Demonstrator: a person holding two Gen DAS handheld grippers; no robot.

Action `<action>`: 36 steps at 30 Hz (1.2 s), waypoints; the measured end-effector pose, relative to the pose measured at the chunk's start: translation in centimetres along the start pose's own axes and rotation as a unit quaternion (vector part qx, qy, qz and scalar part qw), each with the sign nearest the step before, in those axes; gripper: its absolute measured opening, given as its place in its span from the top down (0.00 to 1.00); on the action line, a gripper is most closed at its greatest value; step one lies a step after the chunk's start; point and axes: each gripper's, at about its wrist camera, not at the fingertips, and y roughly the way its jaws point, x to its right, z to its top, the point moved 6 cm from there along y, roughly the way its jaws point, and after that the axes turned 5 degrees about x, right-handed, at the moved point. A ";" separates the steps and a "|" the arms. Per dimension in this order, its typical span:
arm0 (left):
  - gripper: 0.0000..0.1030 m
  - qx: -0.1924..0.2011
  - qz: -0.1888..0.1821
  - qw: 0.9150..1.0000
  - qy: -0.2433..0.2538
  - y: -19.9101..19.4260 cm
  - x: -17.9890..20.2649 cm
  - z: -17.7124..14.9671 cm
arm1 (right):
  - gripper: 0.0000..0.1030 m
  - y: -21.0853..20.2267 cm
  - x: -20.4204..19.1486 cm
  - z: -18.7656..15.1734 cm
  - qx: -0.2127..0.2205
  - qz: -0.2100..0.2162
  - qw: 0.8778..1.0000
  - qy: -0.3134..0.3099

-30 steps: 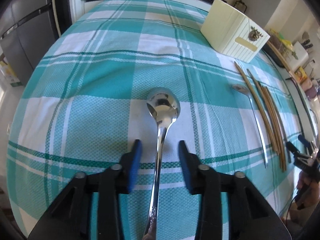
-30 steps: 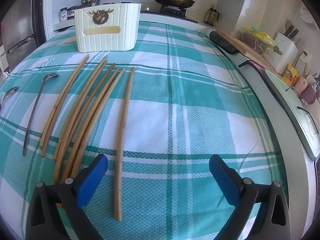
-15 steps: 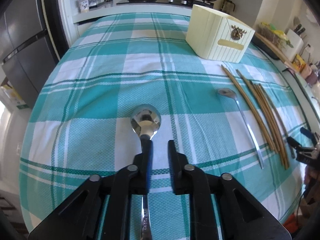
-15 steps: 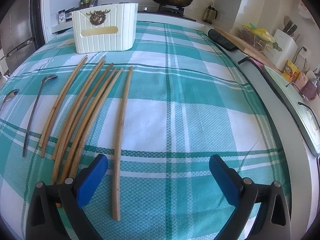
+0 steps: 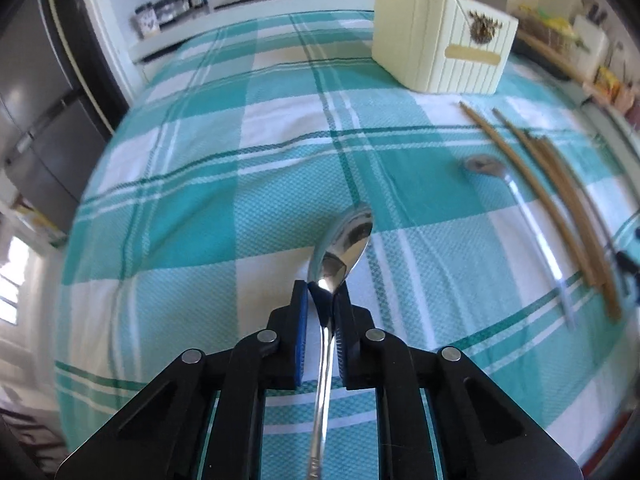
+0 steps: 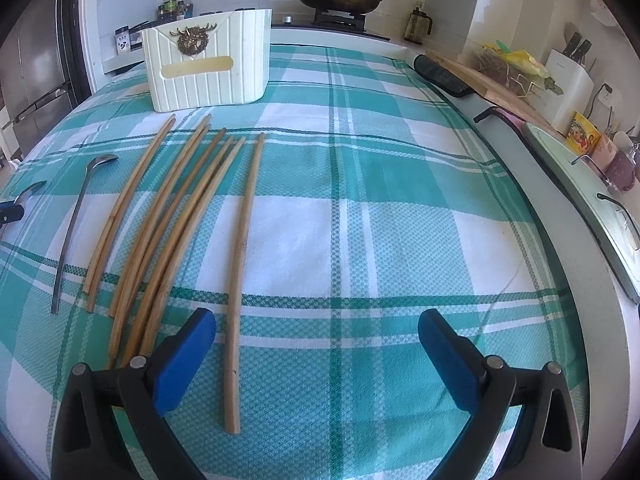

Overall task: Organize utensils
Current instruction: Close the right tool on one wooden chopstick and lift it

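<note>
Left to right. Your left gripper [image 5: 321, 300] is now clamped on the polished steel spoon [image 5: 340, 248], pads pinching the neck just below the bowl; a second ago the jaws straddled it open while it lay flat. The bowl now looks lifted off the teal-and-white checked tablecloth [image 5: 200, 208] and rolled onto its edge, with the handle running back between the fingers. I judge the pick done; next is the carry.

Ahead and right of that: the cream ribbed utensil holder with the gold deer emblem [image 5: 444, 52], far side of the cloth, well apart from the spoon. Likely drop target. Its opening isn't visible from the left wrist, so line up before you let go.

Further right: a second long-handled steel spoon [image 6: 76, 224] on the cloth, just beside the row of brown bamboo chopsticks [image 6: 176, 220], all untouched. One chopstick [image 6: 242, 276] lies apart from the rest.

Your right gripper [image 6: 316, 356] has not moved: jaws wide apart, nothing held, low over the cloth with that lone chopstick passing just inside its left finger [image 6: 184, 364].

Risk: the grip is on a thin, slick neck, so the spoon may pivot.
</note>
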 end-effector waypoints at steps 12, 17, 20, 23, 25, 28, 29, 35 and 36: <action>0.75 -0.005 -0.062 0.994 -0.086 -0.5 -3.6 -0.9 | 0.00 -0.1 0.6 0.7 0.006 0.005 1.000 -0.005; 0.29 0.010 -0.040 0.998 -0.043 -1.9 -2.3 -2.2 | 0.01 -0.3 0.3 1.8 -0.008 0.077 0.997 0.009; 0.29 -0.001 0.007 1.000 0.011 -1.5 -1.3 -3.5 | 0.03 0.2 -0.3 2.2 -0.030 0.096 0.995 -0.009; 0.28 0.004 0.024 1.000 0.018 -1.2 -1.2 -3.6 | 0.35 1.1 -1.5 2.4 -0.048 0.110 0.992 -0.049; 0.34 0.006 0.028 1.000 0.007 -0.9 -1.5 -3.1 | 0.48 2.2 -2.3 2.4 -0.062 0.113 0.989 -0.068; 0.40 0.011 0.031 0.999 0.000 0.1 -1.9 -1.7 | 0.58 2.7 -2.7 3.3 -0.059 0.111 0.989 -0.078; 0.40 0.012 0.032 0.999 -0.002 0.4 -2.0 -1.2 | 0.61 3.0 -2.6 3.7 -0.062 0.112 0.989 -0.076; 0.41 0.003 0.031 0.999 -0.024 2.0 -2.6 1.1 | 0.65 4.3 -1.9 5.2 -0.090 0.112 0.986 -0.082; 0.41 -0.001 0.030 0.999 -0.024 1.9 -2.5 1.0 | 0.65 4.3 -1.9 5.3 -0.098 0.116 0.985 -0.085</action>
